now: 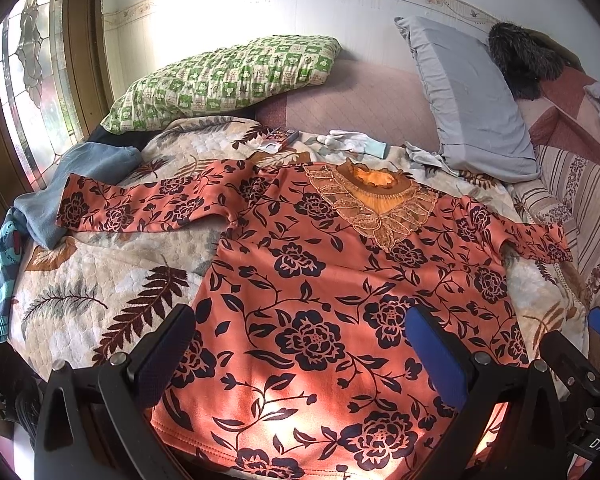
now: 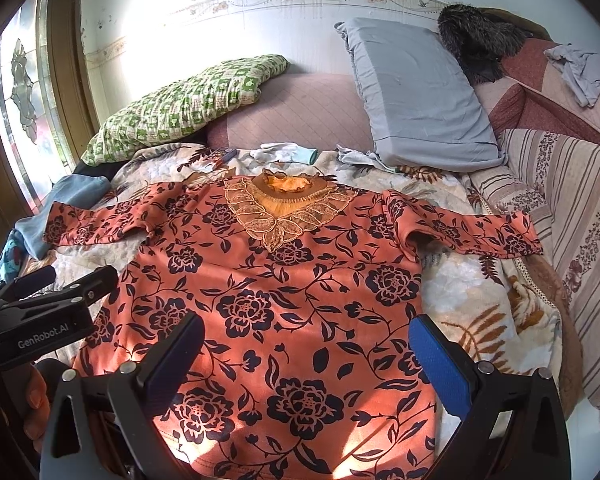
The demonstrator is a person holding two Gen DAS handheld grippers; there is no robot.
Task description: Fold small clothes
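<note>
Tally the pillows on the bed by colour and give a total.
Green checked pillow: 1
Grey pillow: 1
Total: 2

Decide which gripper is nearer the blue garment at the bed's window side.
Left. The left gripper hangs open over the floral top's hem on the blue garment's side; the right gripper, also open, sits farther away.
</note>
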